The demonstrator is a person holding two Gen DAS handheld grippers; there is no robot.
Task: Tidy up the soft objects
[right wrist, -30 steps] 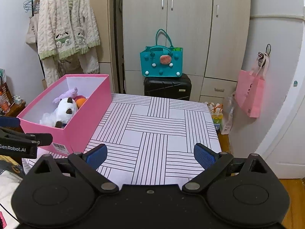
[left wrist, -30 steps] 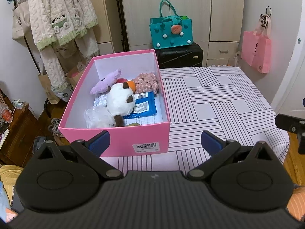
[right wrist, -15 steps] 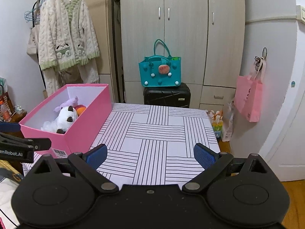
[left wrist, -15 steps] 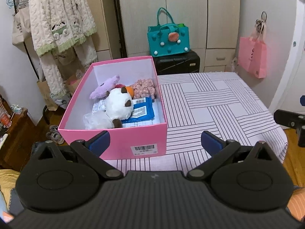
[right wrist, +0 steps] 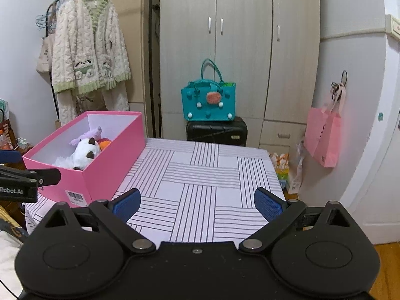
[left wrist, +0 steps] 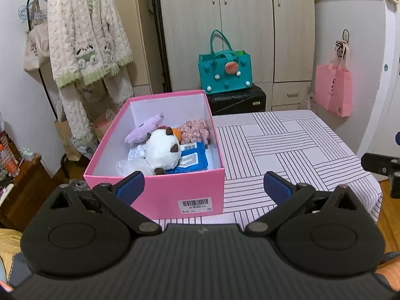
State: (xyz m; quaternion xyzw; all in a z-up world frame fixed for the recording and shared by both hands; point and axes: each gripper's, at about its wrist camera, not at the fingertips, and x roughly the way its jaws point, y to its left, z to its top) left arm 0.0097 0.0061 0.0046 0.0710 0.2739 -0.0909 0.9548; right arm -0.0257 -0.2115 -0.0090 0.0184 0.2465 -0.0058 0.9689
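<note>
Both grippers sit farther back from the box than before, jaws spread, empty. Only the left view shows the blue pack.

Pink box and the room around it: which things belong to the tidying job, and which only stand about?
Job: pink box; white plush; purple plush; floral fabric piece; blue packet.

Not job: teal bag; black suitcase; pink bag; hanging cardigan.

Likely bedroom, wardrobe, hanging robe
</note>
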